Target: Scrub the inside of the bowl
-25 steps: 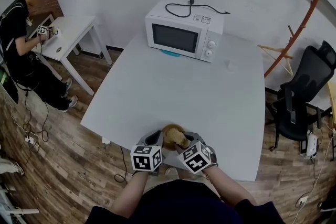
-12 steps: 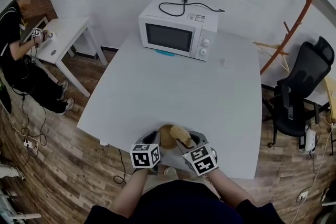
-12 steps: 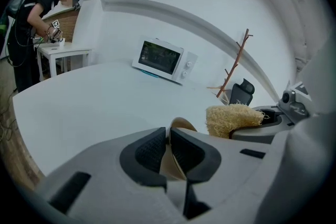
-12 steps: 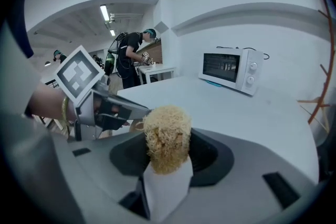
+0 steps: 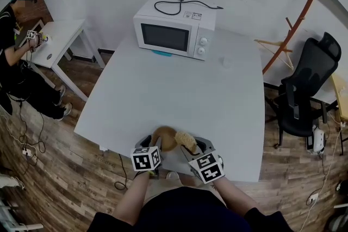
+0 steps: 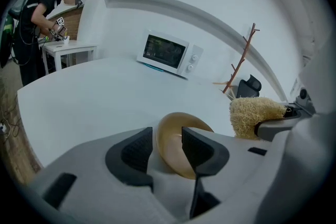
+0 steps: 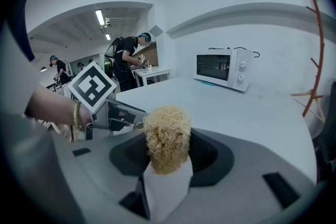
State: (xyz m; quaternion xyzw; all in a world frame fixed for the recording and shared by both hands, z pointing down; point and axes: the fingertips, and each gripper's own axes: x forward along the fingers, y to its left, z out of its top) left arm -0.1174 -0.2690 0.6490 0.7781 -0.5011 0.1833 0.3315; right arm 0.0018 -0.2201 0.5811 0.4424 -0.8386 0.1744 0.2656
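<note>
Two grippers: working side by side at the near edge of the large white tabletop (image 5: 179, 89), marker cubes facing upward.
Left gripper (image 6: 167, 144): opening its jaws, with the rim of the tan, round, shallow bowl (image 5: 162, 136) standing between the dark pads and neither pad pressing on it.
Bowl: sitting close to the tabletop's front edge, tipping up, hollow side turning toward the right gripper.
Right gripper (image 7: 169, 153): clamping tightly on a pale yellow, fibrous loofah scrubber (image 7: 167, 134), the tuft sticking out beyond the jaw tips.
Scrubber: hanging just beside the bowl's right rim; contact impossible to tell.
Far end of tabletop: carrying a white microwave oven (image 5: 173, 35), a black cord lying coiled on its top.
Right of tabletop: holding a black office chair (image 5: 307, 89) on the wooden floor (image 5: 65, 171).
Left background: showing a person in dark clothes (image 5: 16, 46) bending over a small white side table (image 5: 57, 41).
</note>
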